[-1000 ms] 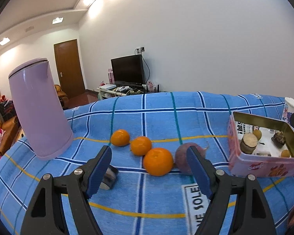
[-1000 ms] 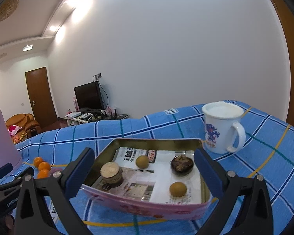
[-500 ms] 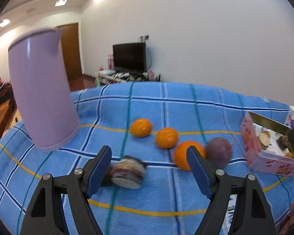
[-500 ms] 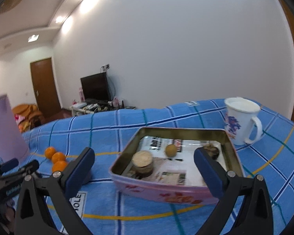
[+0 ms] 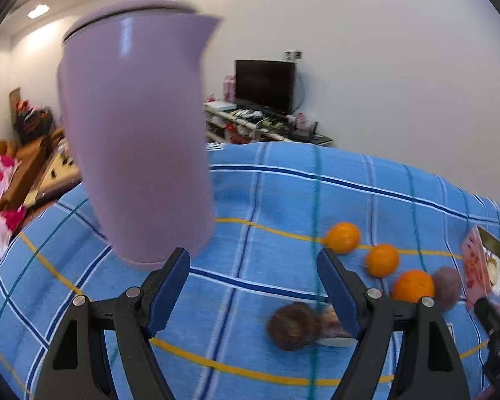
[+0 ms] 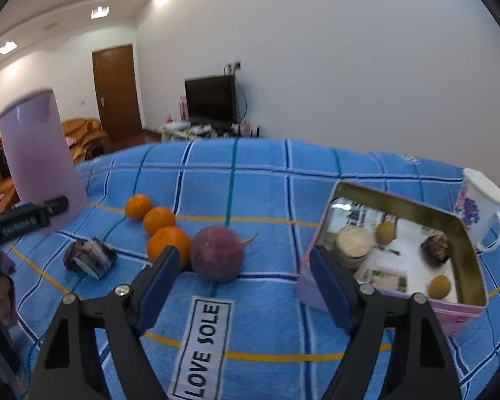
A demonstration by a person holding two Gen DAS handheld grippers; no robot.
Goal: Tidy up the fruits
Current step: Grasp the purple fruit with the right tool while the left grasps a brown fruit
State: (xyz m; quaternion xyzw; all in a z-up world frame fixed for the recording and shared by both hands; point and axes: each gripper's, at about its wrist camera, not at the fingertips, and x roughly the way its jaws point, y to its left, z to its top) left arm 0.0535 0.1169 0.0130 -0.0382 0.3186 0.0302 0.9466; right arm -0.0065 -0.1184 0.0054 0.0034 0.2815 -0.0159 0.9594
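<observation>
Three oranges (image 6: pixel 159 220) lie in a slanting row on the blue checked cloth, with a round purple fruit (image 6: pixel 216 255) touching the nearest one. My right gripper (image 6: pixel 244 250) hovers just short of that purple fruit; its jaws are closing and nothing is pressed between them. In the left wrist view the oranges (image 5: pixel 382 260) and the purple fruit (image 5: pixel 447 283) sit far right. My left gripper (image 5: pixel 252 255) stands open over bare cloth. A dark round thing with a wrapper (image 5: pixel 293 325) lies by its right finger (image 5: pixel 336 286).
A tall lilac kettle (image 5: pixel 136 133) stands close ahead of the left gripper. At the right is a pink tin (image 6: pixel 400 200) holding small fruits and a jar, with a white mug (image 6: pixel 480 206) behind it. The cloth's "LOVE SOLE" label (image 6: pixel 203 343) lies below the right gripper.
Both views have swung left. The kettle now fills the left view and the fruits have slid right. The right view went from the tin to the purple fruit, with its jaws narrower.
</observation>
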